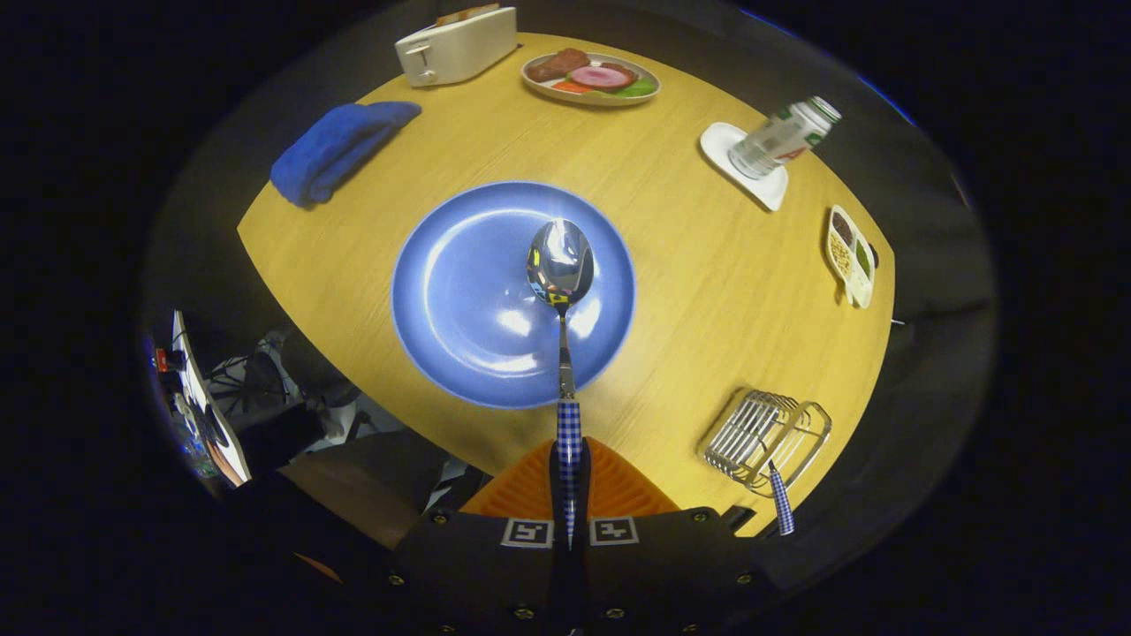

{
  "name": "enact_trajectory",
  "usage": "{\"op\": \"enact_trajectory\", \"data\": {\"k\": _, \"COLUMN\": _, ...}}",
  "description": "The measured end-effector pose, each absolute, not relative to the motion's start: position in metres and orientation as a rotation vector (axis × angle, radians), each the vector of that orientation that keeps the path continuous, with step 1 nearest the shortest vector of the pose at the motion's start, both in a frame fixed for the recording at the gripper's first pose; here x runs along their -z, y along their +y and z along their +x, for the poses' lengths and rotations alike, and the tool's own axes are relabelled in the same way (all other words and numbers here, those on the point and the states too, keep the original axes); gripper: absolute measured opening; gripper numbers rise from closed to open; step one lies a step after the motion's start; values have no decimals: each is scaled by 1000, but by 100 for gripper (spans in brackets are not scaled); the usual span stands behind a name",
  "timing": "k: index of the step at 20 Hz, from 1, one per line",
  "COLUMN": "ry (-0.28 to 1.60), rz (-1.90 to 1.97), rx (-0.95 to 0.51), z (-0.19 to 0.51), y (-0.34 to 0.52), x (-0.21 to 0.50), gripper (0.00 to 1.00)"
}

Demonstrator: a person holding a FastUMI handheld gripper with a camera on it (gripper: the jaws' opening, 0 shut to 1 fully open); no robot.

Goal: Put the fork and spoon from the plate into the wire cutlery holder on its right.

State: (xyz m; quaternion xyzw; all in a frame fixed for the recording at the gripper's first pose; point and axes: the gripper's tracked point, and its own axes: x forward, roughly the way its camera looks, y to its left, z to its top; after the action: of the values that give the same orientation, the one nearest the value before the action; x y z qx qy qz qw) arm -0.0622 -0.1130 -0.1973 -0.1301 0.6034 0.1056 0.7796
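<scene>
My gripper (570, 495) is clamped on the checked handle of the spoon (562, 269), whose bowl hangs ahead of my fingers above the blue plate (459, 291). The wire cutlery holder (765, 435) sits to my right with 1 checked handle, probably the fork (781, 501), already in it. 1 of 2 seems done; the spoon remains.

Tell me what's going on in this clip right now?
A person's handheld gripper is shut on the checked blue-and-white handle of a shiny metal spoon, holding it over the round blue plate on the yellow wooden table. The wire cutlery holder, to the right of the plate, already has a checked-handled utensil in it, probably the fork. The spoon still has to go there.
</scene>
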Motion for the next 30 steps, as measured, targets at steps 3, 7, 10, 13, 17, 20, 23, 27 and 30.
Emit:
{"op": "enact_trajectory", "data": {"k": 3, "ry": 1316, "rz": -246, "rx": -176, "z": -71, "y": -134, "x": 188, "gripper": 1}}
{"op": "enact_trajectory", "data": {"k": 7, "ry": 1335, "rz": -191, "rx": -89, "z": -88, "y": -174, "x": 171, "gripper": 1}}
{"op": "enact_trajectory", "data": {"k": 10, "ry": 1379, "rz": -170, "rx": -35, "z": -106, "y": -207, "x": 164, "gripper": 1}}
{"op": "enact_trajectory", "data": {"k": 13, "ry": 1438, "rz": -229, "rx": 35, "z": -123, "y": -241, "x": 163, "gripper": 1}}
{"op": "enact_trajectory", "data": {"k": 17, "ry": 1508, "rz": -300, "rx": 82, "z": -136, "y": -271, "x": 161, "gripper": 1}}
{"op": "enact_trajectory", "data": {"k": 20, "ry": 1528, "rz": -316, "rx": 95, "z": -135, "y": -280, "x": 160, "gripper": 1}}
{"op": "enact_trajectory", "data": {"k": 23, "ry": 1542, "rz": -317, "rx": 97, "z": -133, "y": -284, "x": 159, "gripper": 1}}
{"op": "enact_trajectory", "data": {"k": 27, "ry": 1558, "rz": -315, "rx": 99, "z": -130, "y": -287, "x": 161, "gripper": 1}}
{"op": "enact_trajectory", "data": {"k": 30, "ry": 1584, "rz": -317, "rx": 104, "z": -131, "y": -291, "x": 163, "gripper": 1}}
